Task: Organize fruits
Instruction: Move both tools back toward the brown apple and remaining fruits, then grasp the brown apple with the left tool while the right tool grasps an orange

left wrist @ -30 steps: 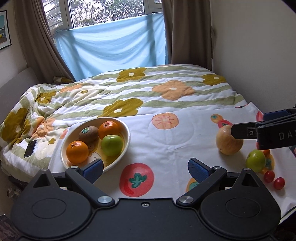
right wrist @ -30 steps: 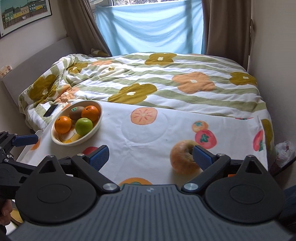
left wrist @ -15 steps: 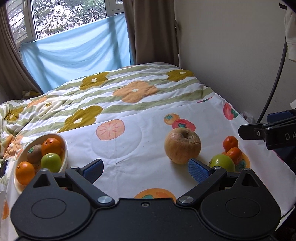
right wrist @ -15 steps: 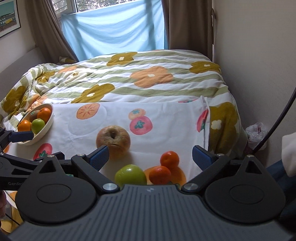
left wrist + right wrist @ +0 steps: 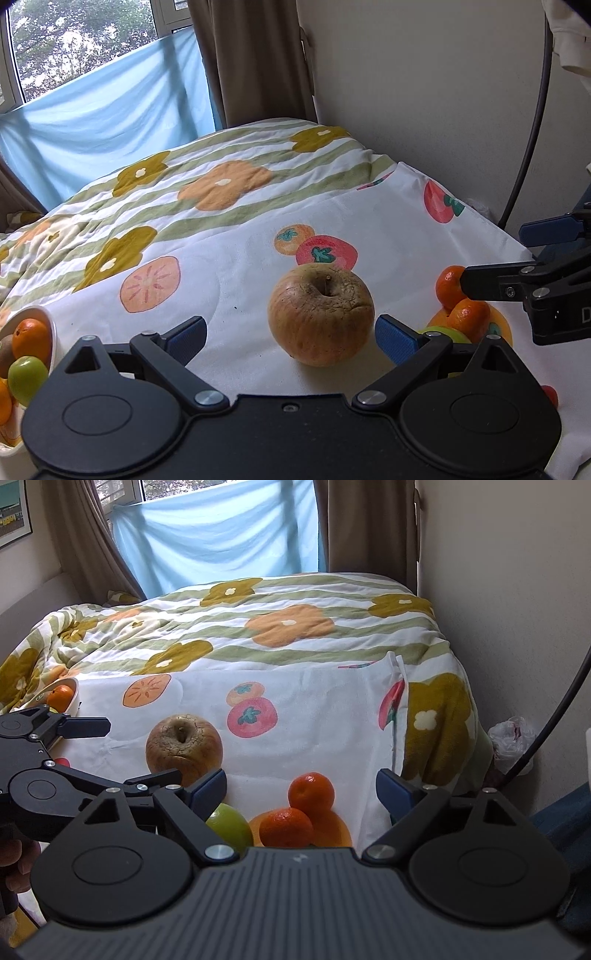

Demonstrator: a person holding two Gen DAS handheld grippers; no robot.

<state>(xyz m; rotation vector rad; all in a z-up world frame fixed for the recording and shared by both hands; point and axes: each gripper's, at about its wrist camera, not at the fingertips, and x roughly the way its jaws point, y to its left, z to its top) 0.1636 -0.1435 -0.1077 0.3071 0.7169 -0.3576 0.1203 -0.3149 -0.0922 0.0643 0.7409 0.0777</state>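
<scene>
A wrinkled, brownish apple [image 5: 320,315] sits near the bed's [image 5: 221,206] foot edge, between the left gripper's [image 5: 290,334] open jaws. The right gripper's [image 5: 301,788] closing jaws flank two tangerines [image 5: 297,814], untouched. Only the left view shows the bowl's [image 5: 51,332] fruit clearly.

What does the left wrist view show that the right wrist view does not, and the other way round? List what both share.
Left wrist only: a green apple and kiwi in the bowl.
Right wrist only: a framed picture, a plastic bag on the floor, and fingers of the person's hand.
Both: the big wrinkled apple, two tangerines, both open grippers, the fruit-print cloth, the blue window sheet.
</scene>
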